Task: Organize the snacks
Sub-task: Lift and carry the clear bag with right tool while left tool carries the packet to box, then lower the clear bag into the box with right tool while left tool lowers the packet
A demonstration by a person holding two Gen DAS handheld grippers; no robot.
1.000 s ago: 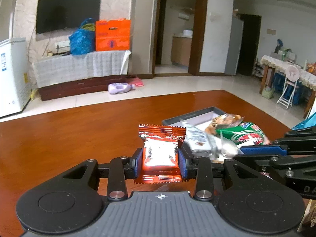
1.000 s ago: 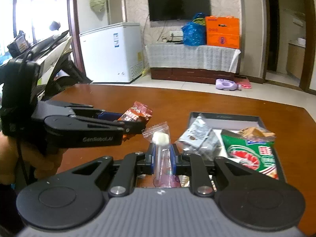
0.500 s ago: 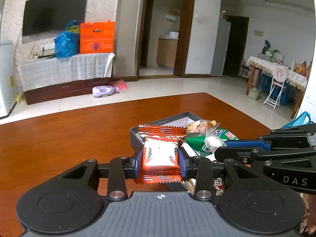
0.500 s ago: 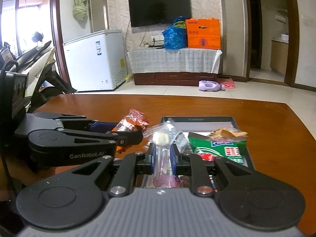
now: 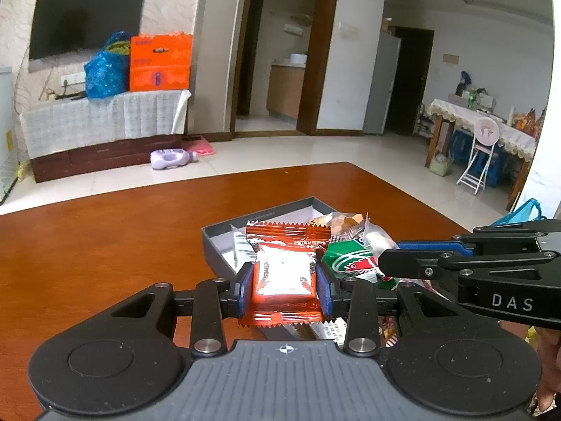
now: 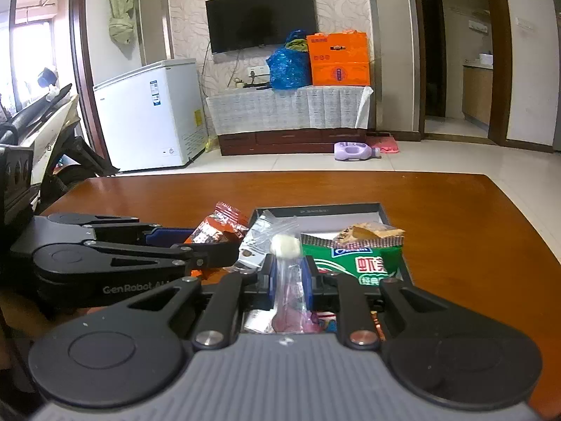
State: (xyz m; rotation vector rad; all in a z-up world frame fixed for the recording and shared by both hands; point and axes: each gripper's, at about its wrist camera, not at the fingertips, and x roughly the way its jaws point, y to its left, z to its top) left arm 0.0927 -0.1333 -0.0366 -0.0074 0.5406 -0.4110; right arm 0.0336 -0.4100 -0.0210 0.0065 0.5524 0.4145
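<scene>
My left gripper (image 5: 284, 284) is shut on an orange-red foil snack packet (image 5: 284, 273) and holds it over the near left part of the dark grey box (image 5: 224, 242). My right gripper (image 6: 289, 280) is shut on a clear wrapper with a white sweet (image 6: 286, 245) and holds it over the same box (image 6: 317, 209). The box holds a green snack bag (image 6: 357, 259), a tan biscuit packet (image 6: 368, 233) and a silver packet (image 6: 257, 242). Each gripper shows in the other's view, the left gripper (image 6: 210, 254) and the right gripper (image 5: 389, 263), side by side.
The box sits on a reddish-brown wooden table (image 5: 105, 245). The table's far edge and right edge are near the box (image 6: 508, 217). More small packets lie under the grippers (image 5: 385, 329). Beyond are a white freezer (image 6: 147, 115) and a TV stand.
Both grippers have moved forward with their snacks, from beside the box to over it. The box and its snacks now lie right under the fingertips.
</scene>
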